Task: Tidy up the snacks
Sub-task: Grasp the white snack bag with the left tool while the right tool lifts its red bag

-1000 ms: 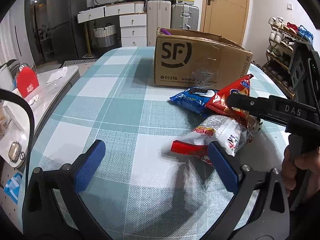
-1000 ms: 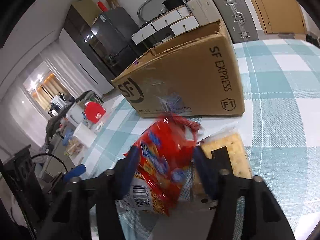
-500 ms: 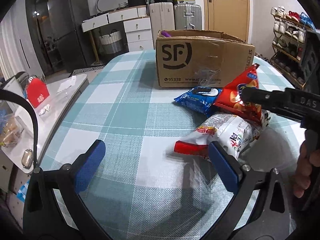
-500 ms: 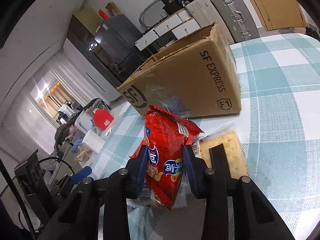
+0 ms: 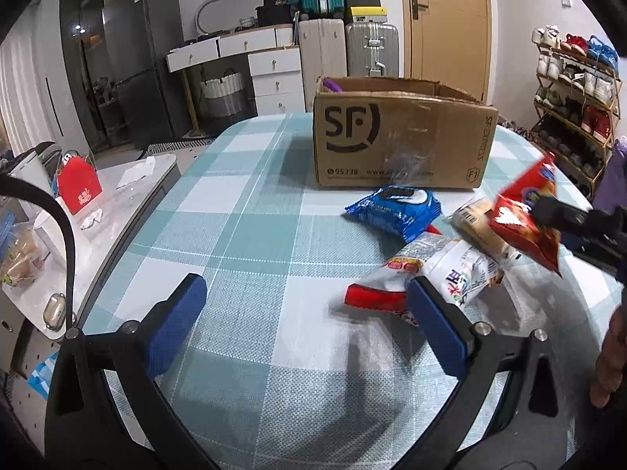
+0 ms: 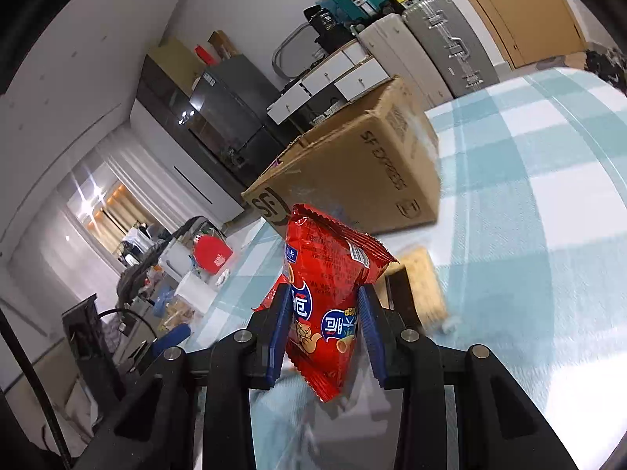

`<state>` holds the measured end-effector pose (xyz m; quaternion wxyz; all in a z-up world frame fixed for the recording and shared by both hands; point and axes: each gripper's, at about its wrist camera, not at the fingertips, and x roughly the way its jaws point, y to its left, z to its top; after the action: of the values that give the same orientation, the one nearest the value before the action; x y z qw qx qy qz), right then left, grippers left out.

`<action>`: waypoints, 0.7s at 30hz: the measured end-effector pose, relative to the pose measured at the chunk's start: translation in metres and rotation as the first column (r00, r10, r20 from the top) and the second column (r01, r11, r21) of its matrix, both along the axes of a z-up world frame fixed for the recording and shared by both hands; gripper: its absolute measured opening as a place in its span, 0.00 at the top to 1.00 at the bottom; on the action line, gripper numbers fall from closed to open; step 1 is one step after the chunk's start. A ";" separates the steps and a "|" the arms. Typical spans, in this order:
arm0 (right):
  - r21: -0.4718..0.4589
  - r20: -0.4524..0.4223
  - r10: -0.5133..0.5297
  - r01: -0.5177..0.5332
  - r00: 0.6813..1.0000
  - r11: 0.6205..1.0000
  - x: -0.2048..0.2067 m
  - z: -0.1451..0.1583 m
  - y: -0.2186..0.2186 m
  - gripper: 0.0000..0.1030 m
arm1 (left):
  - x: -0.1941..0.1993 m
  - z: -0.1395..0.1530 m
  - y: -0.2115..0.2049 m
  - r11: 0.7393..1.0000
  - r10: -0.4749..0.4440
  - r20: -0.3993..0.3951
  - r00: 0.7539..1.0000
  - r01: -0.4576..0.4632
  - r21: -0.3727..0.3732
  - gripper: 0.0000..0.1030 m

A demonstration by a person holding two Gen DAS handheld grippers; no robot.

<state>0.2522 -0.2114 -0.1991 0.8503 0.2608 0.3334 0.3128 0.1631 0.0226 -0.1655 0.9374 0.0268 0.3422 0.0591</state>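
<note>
My right gripper (image 6: 326, 315) is shut on a red snack bag (image 6: 327, 286) and holds it above the table; it also shows in the left wrist view (image 5: 525, 217) at the right. An open SF cardboard box (image 5: 399, 137) stands at the back of the checked table, also in the right wrist view (image 6: 352, 172). A blue cookie pack (image 5: 394, 211), a white and red bag (image 5: 427, 274) and a clear cracker pack (image 5: 476, 221) lie in front of the box. My left gripper (image 5: 301, 321) is open and empty, low over the table, its right finger by the white bag.
A white side counter (image 5: 117, 203) with a red box (image 5: 78, 190) stands left of the table. Drawers, suitcases and a fridge line the back wall. A shoe rack (image 5: 576, 90) is at the right. The cracker pack (image 6: 421, 286) lies under the held bag.
My right gripper has closed on the red bag and lifted it off the pile, uncovering the cracker pack. My left gripper has barely moved.
</note>
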 end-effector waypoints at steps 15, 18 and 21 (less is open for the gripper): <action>-0.174 0.035 -0.076 0.081 0.997 0.981 -0.097 0.007 -0.039 0.66 | 0.016 0.023 -0.026 0.960 -0.276 -0.021 0.961 0.275 -0.057 0.01; -0.202 0.044 -0.090 0.097 0.995 0.975 -0.104 0.009 -0.040 0.66 | 0.035 0.022 -0.040 0.941 -0.338 -0.067 0.939 0.337 -0.033 0.01; -0.213 0.050 -0.088 0.097 0.995 0.972 -0.108 0.010 -0.039 0.66 | 0.050 0.016 -0.047 0.924 -0.381 -0.092 0.920 0.377 -0.058 0.02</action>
<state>0.1441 -0.2508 -0.1891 0.8937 0.1762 0.3356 0.2402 0.2130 -0.0240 -0.1495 0.9128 0.0771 0.3790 -0.1314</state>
